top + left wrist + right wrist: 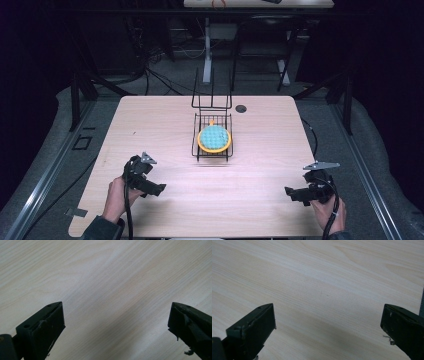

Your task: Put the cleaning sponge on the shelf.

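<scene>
Black wire rack, high view: it stood at mid-surface with a round plate lying in it, teal centre, orange rim. Pale wood surface otherwise bare near it. Your left claw and right claw hovered at the near edge, both well apart from the rack, tips turned inward.

Left gripper view: jaws stood spread wide over bare wood grain, nothing between them.

Right gripper view: jaws likewise spread wide, pinching nothing, wood grain below.

Handling, as judged: the plate looked light, stiff and probably smooth plastic, so liable to slip; you would best take it by the orange rim. The rack looked light and rigid; its upright back wires offered a steadying hold.
</scene>
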